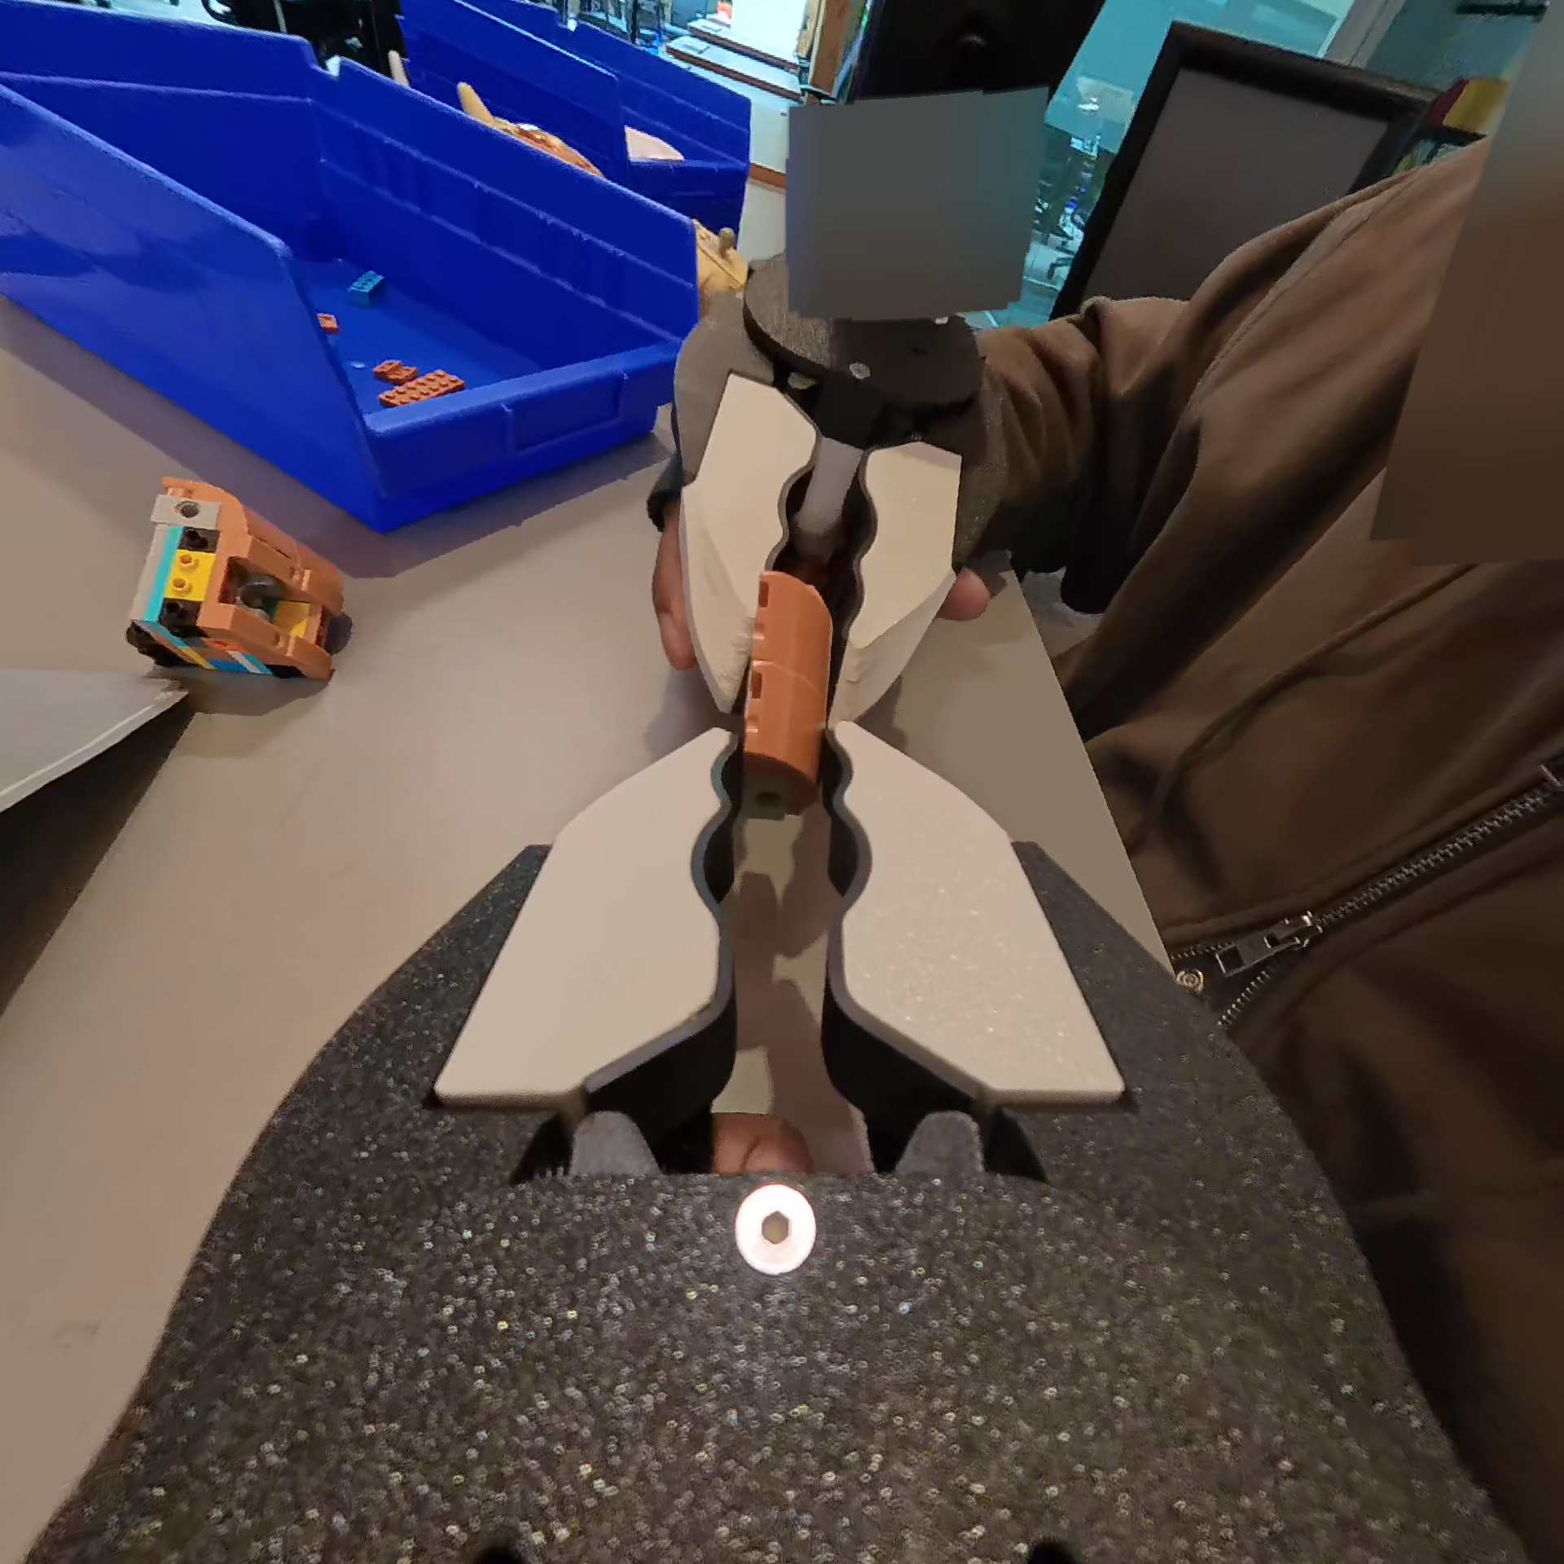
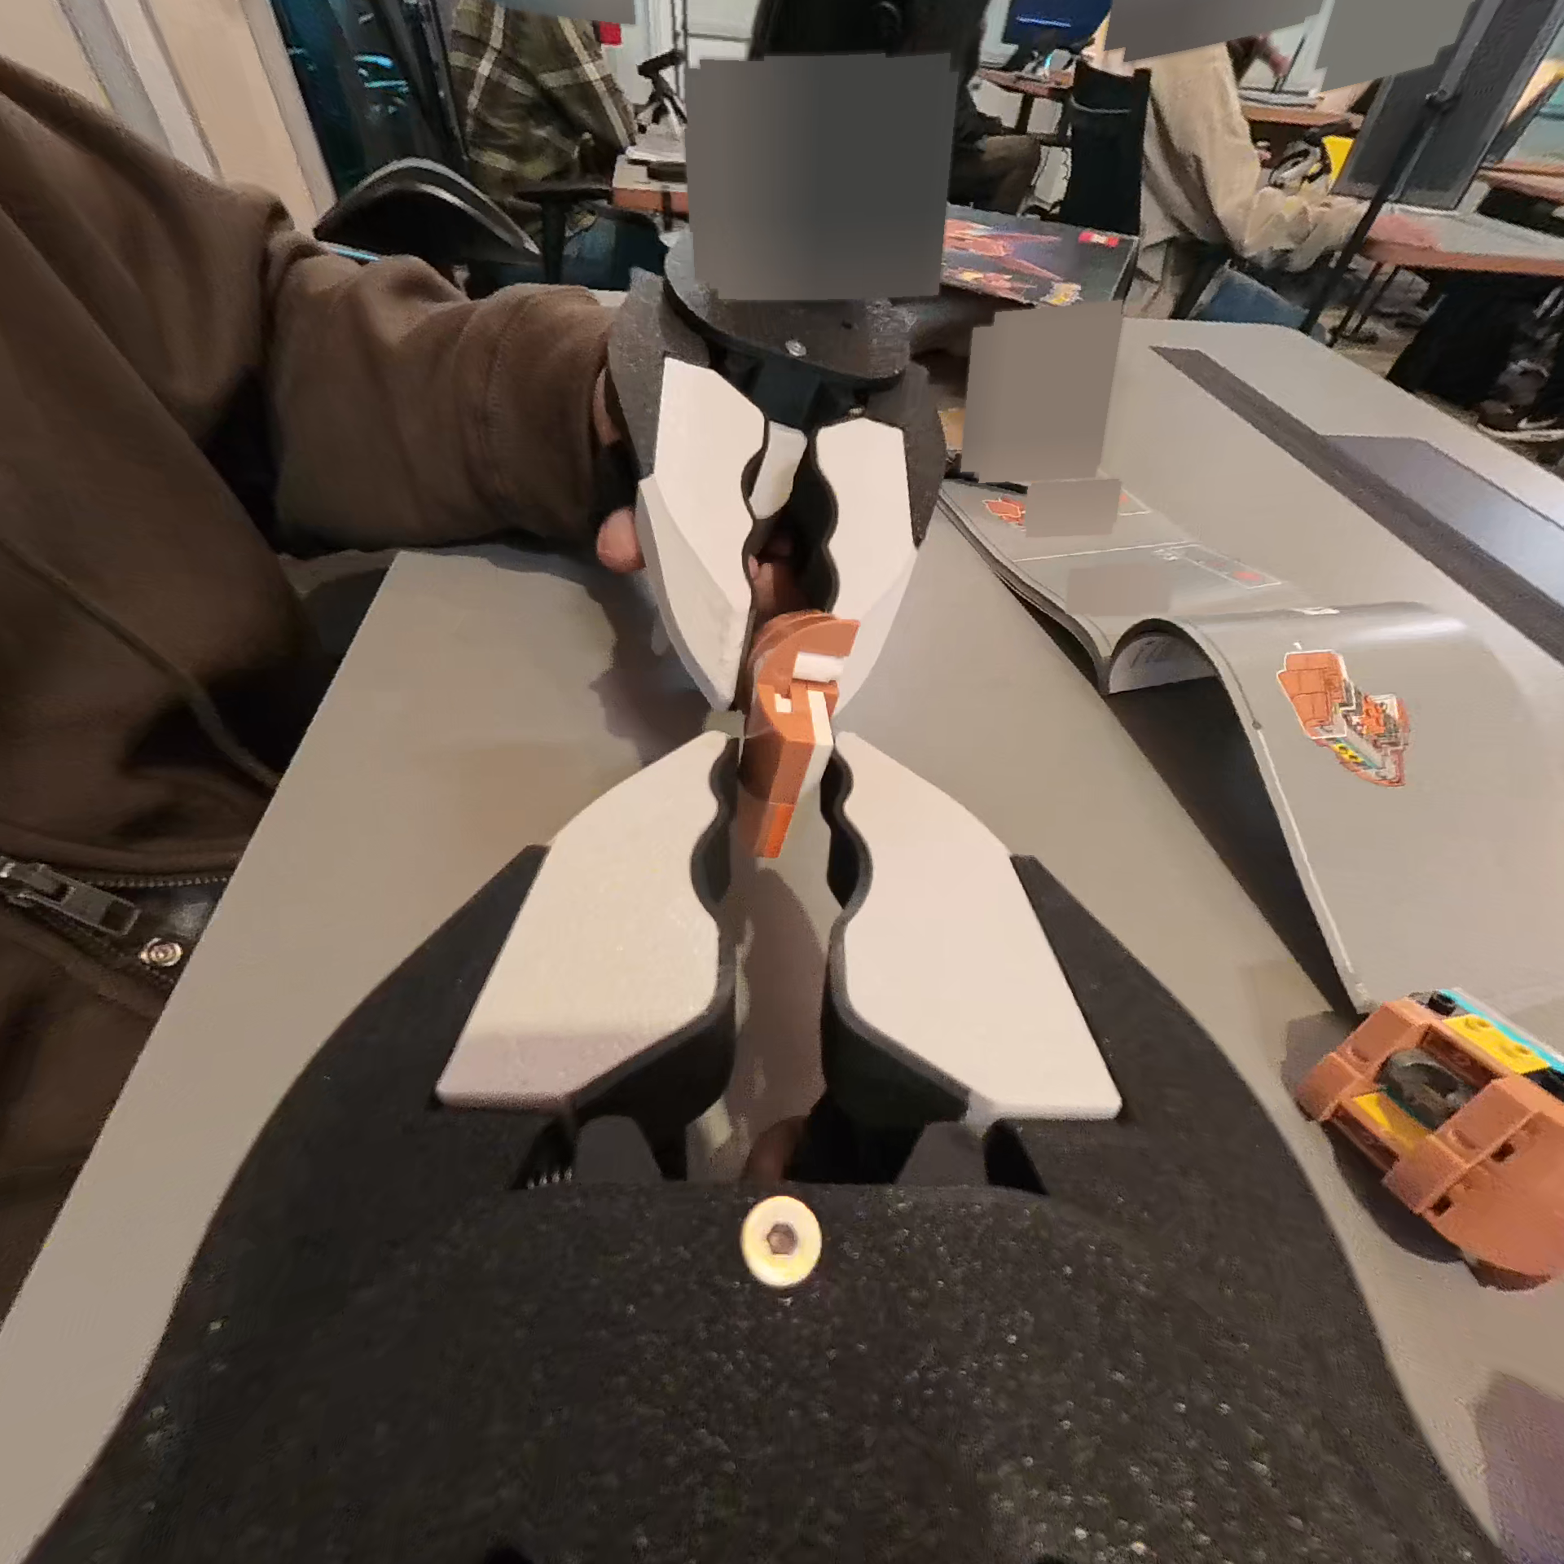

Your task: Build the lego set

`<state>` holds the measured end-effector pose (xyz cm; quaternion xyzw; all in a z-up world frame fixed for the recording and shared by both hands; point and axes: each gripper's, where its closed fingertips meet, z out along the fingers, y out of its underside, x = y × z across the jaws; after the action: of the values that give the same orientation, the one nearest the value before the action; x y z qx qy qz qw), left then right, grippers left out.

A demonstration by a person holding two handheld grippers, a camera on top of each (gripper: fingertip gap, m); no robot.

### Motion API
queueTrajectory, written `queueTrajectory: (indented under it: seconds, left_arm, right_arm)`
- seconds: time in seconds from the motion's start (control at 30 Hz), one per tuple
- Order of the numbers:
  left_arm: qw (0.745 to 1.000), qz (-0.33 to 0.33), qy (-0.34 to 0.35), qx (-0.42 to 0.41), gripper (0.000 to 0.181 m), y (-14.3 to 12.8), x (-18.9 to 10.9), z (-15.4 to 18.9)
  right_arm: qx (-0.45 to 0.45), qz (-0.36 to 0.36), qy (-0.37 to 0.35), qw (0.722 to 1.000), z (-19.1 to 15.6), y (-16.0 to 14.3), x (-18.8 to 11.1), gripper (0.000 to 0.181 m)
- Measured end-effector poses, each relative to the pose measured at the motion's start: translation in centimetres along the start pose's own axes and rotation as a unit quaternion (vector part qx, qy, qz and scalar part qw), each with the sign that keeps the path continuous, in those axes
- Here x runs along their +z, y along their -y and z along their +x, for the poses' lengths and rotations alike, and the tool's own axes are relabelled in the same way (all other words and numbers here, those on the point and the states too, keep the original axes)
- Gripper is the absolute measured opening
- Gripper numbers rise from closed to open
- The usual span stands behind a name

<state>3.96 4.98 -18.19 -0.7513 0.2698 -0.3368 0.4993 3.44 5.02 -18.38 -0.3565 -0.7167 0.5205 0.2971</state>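
I have both tools meeting tip to tip over a plain grey counter (image 1: 355,846). My left hand-held gripper (image 1: 779,753) is closed on the near end of a brown lego piece (image 1: 783,677), and my right hand-held gripper (image 2: 783,745) is clamped on its other end, so the piece hangs between them above the surface. To the left of my left tool sits a partly built lego model (image 1: 237,584) (brown, yellow and teal), with blue bins (image 1: 338,254) behind it holding loose bricks. Right of my right tool an open instruction booklet (image 2: 1269,677) lies curling. Beyond the counter I see other desks, seated people and chairs.
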Motion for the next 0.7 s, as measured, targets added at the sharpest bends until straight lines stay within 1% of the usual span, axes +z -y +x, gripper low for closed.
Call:
queueTrajectory:
  seconds: [0.07,0.2,0.3,0.37,0.5,0.6,0.67,0.7]
  left_arm:
    - [1.0,0.012,0.0,-0.013,0.02,0.3,-0.1,-0.1]
    - [0.997,0.051,0.004,-0.054,0.039,1.3,-0.6,-0.3]
    - [0.99,0.098,0.005,-0.099,0.042,2.2,-1.2,-0.4]
    - [0.98,0.141,0.02,-0.136,0.043,2.9,-1.6,-0.9]
    - [0.942,0.256,0.05,-0.212,0.043,4.9,-2.8,-1.2]
    - [0.902,0.334,0.093,-0.258,0.043,5.3,-3.7,-1.9]
    - [0.879,0.379,0.088,-0.276,0.042,5.8,-3.9,-1.5]
    - [0.873,0.392,0.084,-0.276,0.042,6.1,-3.7,-1.1]
  right_arm:
    - [0.028,0.01,0.006,1.0,0.2,0.2,-0.1,0.017]
    - [0.104,0.055,0.023,0.993,0.6,1.2,-0.5,0.017]
    - [0.167,0.096,0.04,0.981,0.9,2.1,-0.9,0.017]
    - [0.202,0.122,0.041,0.971,1.4,2.7,-1.1,0.017]
    - [0.267,0.178,0.037,0.946,2.1,4.0,-1.8,0.017]
    - [0.295,0.218,0.026,0.93,2.1,5.0,-2.2,0.017]
    - [0.304,0.24,0.025,0.921,1.6,5.8,-2.3,0.017]
    - [0.302,0.248,0.025,0.92,1.2,6.2,-2.3,0.017]
